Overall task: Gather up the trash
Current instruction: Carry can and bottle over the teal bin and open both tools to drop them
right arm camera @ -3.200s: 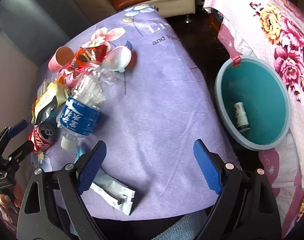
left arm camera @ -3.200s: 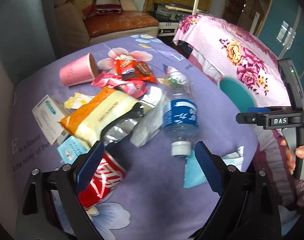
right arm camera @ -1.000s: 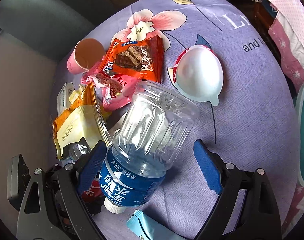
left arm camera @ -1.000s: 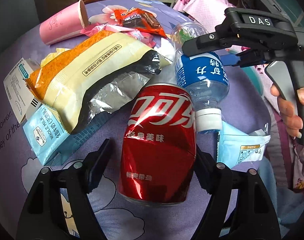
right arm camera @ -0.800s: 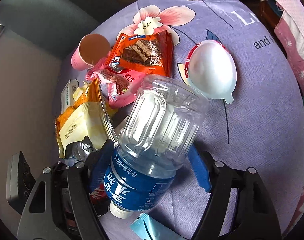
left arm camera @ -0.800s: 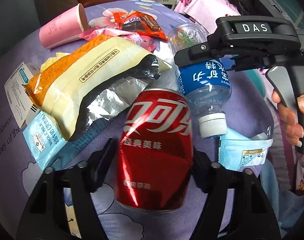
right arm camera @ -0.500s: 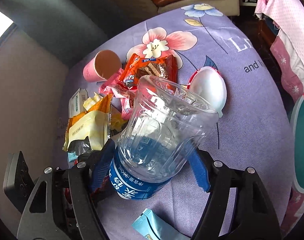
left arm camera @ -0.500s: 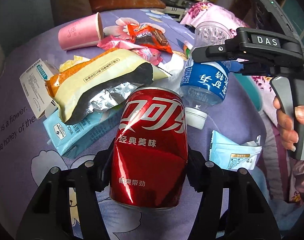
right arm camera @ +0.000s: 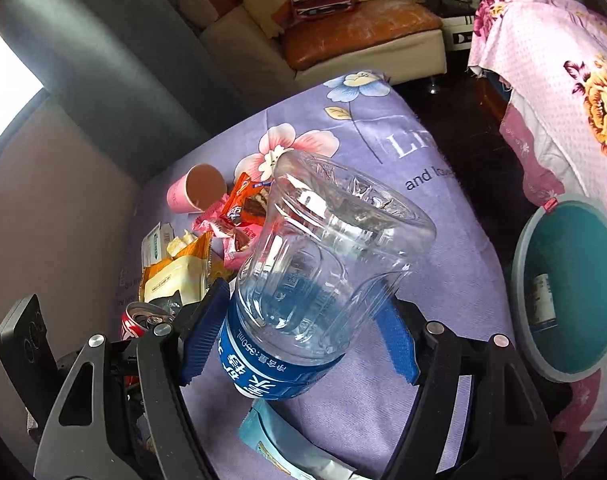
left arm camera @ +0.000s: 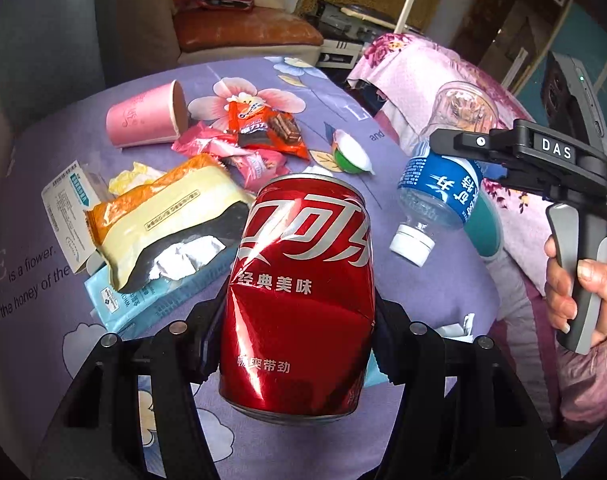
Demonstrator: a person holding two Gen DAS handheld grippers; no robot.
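Observation:
My left gripper [left arm camera: 295,328] is shut on a dented red cola can [left arm camera: 299,292] and holds it above the purple floral table [left arm camera: 443,292]. My right gripper [right arm camera: 299,340] is shut on a clear water bottle [right arm camera: 323,264] with a blue label, lifted off the table with its cap end down; the bottle also shows in the left wrist view [left arm camera: 439,188]. The teal trash bin [right arm camera: 571,288] stands on the floor to the right of the table with a can inside.
On the table lie a pink paper cup [left arm camera: 143,120], an orange and yellow snack bag [left arm camera: 163,216], red and pink wrappers [left arm camera: 263,132], a white box [left arm camera: 67,212], a light blue packet [right arm camera: 287,440] and a small white lid [left arm camera: 351,156]. A sofa [right arm camera: 343,36] stands behind.
Both grippers closed on their objects and lifted them: the can rose off the table in the left gripper, the bottle rose and tilted upright in the right.

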